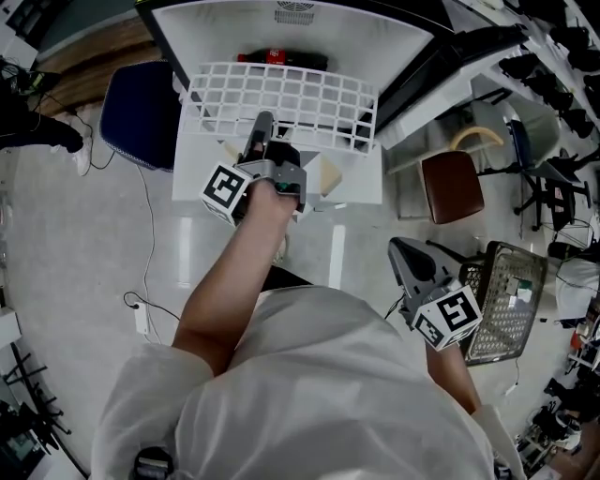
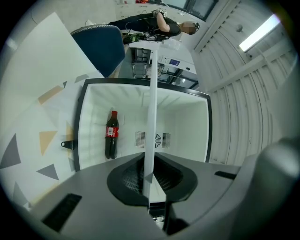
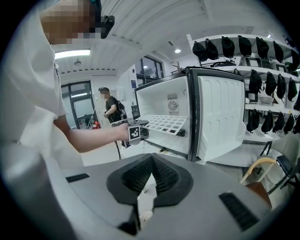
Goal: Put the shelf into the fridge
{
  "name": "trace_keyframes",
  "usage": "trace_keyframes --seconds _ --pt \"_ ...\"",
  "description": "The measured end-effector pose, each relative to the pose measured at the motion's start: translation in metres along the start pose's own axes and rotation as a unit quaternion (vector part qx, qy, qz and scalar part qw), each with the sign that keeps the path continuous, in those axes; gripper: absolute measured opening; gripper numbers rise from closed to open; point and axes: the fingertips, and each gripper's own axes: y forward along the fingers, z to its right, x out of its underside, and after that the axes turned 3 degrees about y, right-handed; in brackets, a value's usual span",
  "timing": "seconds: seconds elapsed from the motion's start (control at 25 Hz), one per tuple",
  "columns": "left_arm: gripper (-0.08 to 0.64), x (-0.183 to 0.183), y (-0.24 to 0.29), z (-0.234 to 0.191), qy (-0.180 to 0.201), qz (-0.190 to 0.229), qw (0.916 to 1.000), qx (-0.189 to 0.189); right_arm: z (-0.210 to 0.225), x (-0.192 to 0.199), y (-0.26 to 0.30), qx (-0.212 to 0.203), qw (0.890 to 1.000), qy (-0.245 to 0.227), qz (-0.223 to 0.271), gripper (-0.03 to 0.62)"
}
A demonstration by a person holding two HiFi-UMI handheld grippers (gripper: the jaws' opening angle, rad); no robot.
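The white grid shelf point(image 1: 281, 101) lies level in the mouth of the open white fridge point(image 1: 197, 23), its front part still sticking out. My left gripper point(image 1: 262, 127) is shut on the shelf's front edge. In the left gripper view the shelf point(image 2: 151, 108) runs edge-on as a thin white strip out from between the left gripper's point(image 2: 149, 161) pads. A cola bottle point(image 2: 111, 135) stands inside by the fridge's wall. My right gripper point(image 1: 405, 251) hangs low at the right, away from the fridge, shut and empty point(image 3: 151, 174). The right gripper view shows the shelf point(image 3: 164, 123) from the side.
The fridge door point(image 3: 220, 117) stands swung open at the right. A blue chair point(image 1: 141, 112) is left of the fridge, a brown stool point(image 1: 452, 186) and a wire basket point(image 1: 511, 300) are at the right. A person in black point(image 3: 110, 108) stands in the background.
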Motion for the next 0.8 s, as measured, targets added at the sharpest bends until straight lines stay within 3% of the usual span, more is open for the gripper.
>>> trace_keyframes --seconds 0.36,0.8 --pt "0.040 0.000 0.001 0.006 -0.024 0.015 0.9996 -0.004 0.002 0.001 0.002 0.000 1.000 0.002 -0.001 0.011" --pt "0.035 0.002 0.006 0.007 -0.020 0.007 0.9998 0.006 -0.002 -0.003 0.011 -0.005 1.000 0.003 0.002 0.011"
